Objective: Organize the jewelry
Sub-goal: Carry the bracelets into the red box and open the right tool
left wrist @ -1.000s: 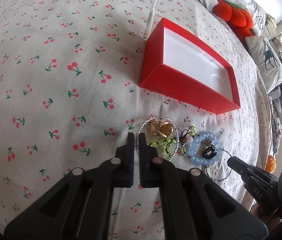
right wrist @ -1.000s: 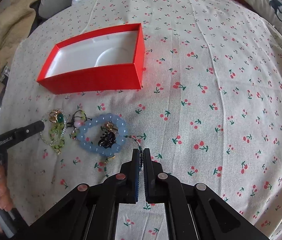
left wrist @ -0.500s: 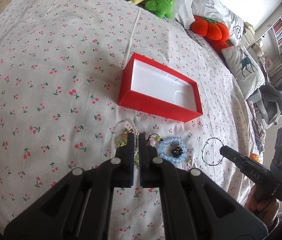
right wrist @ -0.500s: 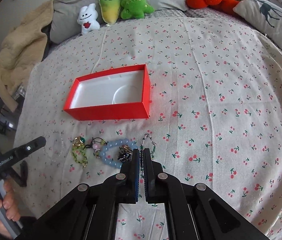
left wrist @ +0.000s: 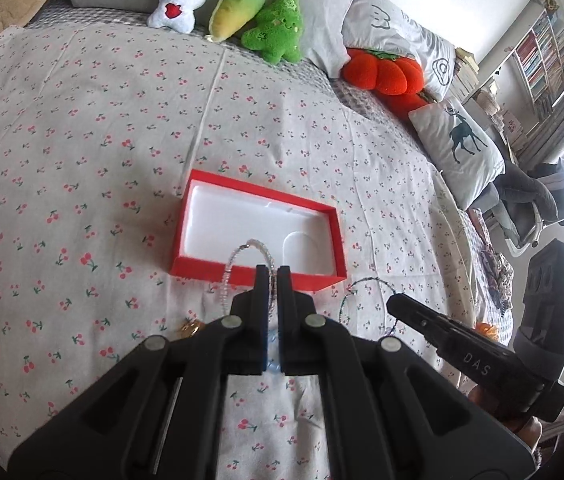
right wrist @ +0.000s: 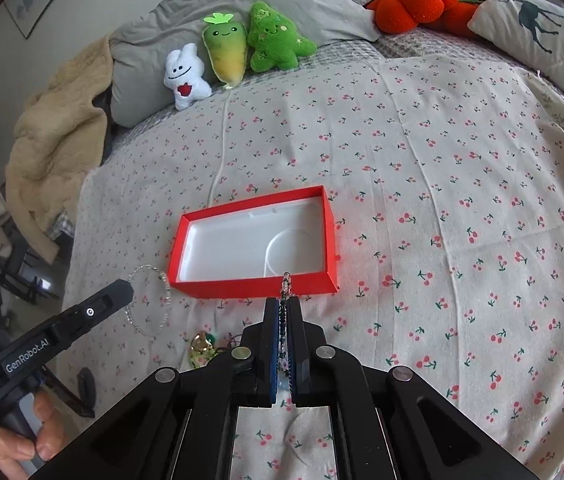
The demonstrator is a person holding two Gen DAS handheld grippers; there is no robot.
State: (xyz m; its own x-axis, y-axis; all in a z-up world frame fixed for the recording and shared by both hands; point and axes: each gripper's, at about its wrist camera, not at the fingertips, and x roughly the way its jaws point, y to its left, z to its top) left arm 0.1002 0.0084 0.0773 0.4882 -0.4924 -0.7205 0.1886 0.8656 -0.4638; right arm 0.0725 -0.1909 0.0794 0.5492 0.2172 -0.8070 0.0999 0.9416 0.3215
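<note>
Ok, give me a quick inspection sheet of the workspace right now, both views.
Surface: cherry-print bedsheet, wrinkled.
Job's things: red box open, white tray empty; clear bead bracelet and dark bead bracelet lifted; gold ring on the sheet.
Clutter: nothing seen near the box.
Grippers: left gripper shut on clear bead bracelet; right gripper shut on dark bead bracelet, both short of the box.
Cables: nothing seen.
Surroundings: plush toys, pillows, beige blanket, bookshelf.
</note>
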